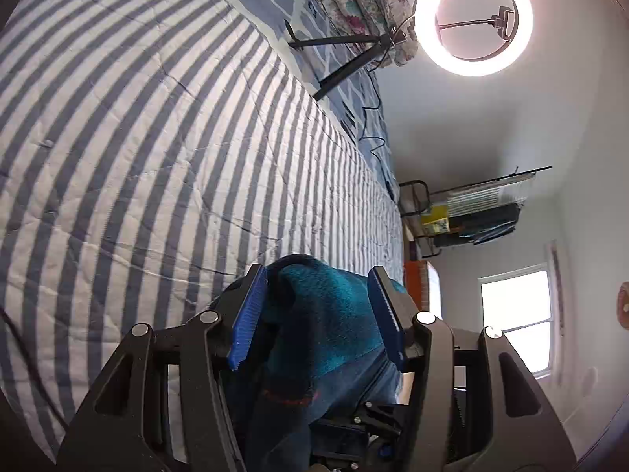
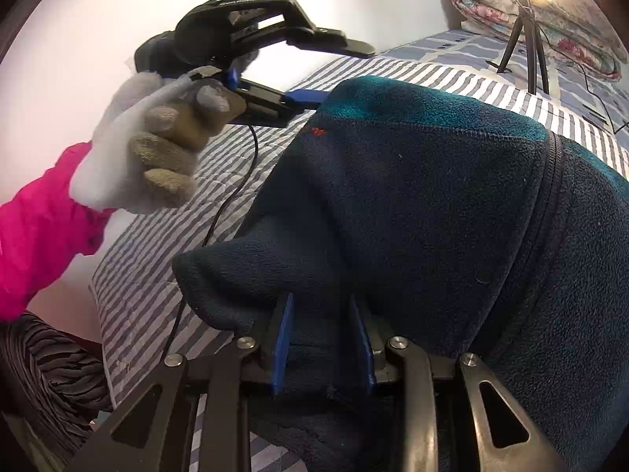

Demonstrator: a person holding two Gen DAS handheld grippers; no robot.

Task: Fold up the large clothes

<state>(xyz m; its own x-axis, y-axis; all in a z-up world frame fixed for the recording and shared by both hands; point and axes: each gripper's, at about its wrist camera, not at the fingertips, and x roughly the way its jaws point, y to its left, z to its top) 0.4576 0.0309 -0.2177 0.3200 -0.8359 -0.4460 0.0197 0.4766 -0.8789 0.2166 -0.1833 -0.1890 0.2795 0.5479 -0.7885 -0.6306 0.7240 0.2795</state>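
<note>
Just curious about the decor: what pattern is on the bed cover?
The bed cover has narrow blue-grey and white stripes, clearest in the left wrist view.

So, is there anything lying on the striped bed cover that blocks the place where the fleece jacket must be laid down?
Nothing visible does. The striped bed cover beyond the fleece jacket is bare; the tripod stands farther away, on the blue patterned sheet.
</note>
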